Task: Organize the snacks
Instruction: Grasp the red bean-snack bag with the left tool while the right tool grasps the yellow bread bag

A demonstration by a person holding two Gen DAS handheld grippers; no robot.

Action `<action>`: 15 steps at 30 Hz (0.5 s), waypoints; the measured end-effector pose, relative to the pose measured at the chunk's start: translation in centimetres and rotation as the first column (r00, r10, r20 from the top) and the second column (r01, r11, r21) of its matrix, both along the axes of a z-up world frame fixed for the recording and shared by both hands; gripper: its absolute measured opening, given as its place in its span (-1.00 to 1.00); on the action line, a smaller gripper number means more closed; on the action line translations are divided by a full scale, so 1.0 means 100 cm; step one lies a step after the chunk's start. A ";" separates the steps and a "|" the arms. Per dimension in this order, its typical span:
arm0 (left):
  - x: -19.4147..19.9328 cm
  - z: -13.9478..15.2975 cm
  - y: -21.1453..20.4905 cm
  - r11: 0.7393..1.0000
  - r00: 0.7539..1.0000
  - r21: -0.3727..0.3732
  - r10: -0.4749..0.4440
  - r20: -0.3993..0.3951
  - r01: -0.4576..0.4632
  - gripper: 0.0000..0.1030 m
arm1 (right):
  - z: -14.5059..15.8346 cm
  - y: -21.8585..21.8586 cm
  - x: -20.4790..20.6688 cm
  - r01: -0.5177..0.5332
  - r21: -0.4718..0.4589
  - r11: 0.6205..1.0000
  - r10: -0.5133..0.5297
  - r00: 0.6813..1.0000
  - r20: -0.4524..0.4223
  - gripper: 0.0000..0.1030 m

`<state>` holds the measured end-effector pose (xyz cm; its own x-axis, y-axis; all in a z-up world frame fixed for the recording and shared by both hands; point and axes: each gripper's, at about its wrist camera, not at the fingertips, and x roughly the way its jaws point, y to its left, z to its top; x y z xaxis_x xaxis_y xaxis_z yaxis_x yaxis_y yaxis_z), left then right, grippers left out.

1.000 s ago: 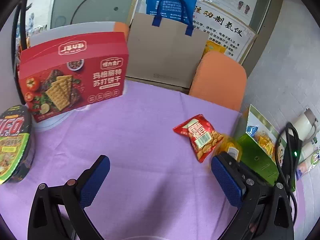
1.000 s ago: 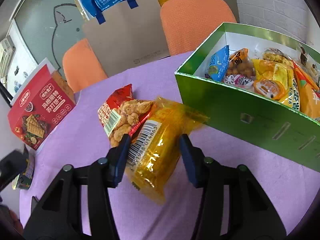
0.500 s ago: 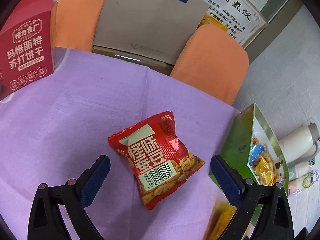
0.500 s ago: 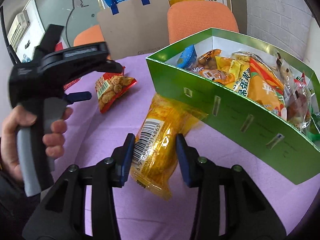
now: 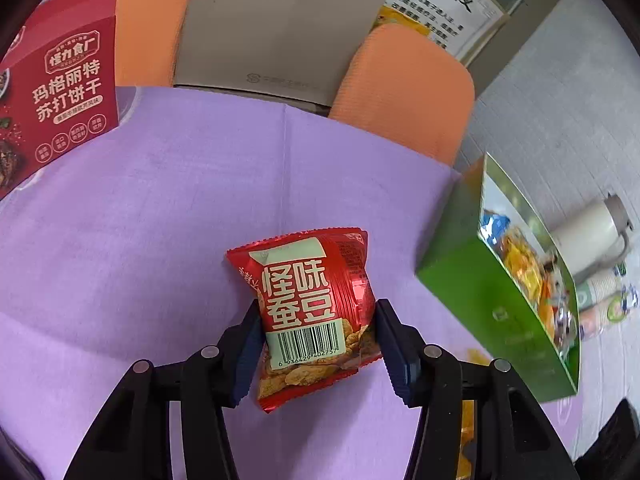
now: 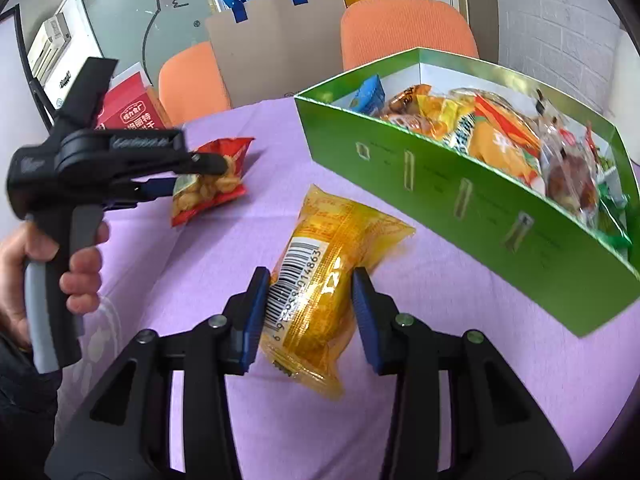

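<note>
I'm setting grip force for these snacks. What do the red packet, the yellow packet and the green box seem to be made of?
Red packet: glossy foil-like plastic film, creased and shiny where the left gripper pinches it.
Yellow packet: thin translucent plastic wrap, wrinkled, with crimped ends, in the right gripper.
Green box: probably coated cardboard, with stiff flat walls, a white inside and a slight sheen.

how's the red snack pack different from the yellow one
The red snack pack is short and squarish, held by the left gripper; the yellow snack pack is longer, held by the right gripper. Both show barcodes and are outside the green box.
</note>
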<state>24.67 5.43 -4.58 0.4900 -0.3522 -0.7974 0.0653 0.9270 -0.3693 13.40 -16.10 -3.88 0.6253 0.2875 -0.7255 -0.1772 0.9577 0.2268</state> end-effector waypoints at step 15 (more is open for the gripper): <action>-0.097 0.008 -0.007 0.987 0.995 0.128 -0.097 0.022 0.094 0.20 | 0.000 -0.014 -0.050 -0.001 -0.007 1.000 0.001 1.000 -0.016 0.15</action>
<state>14.94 4.74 -3.82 0.4816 -0.2952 -0.8252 0.1643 0.9553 -0.2459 8.41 -17.49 -3.93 0.6134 0.2833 -0.7372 -0.1749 0.9590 0.2231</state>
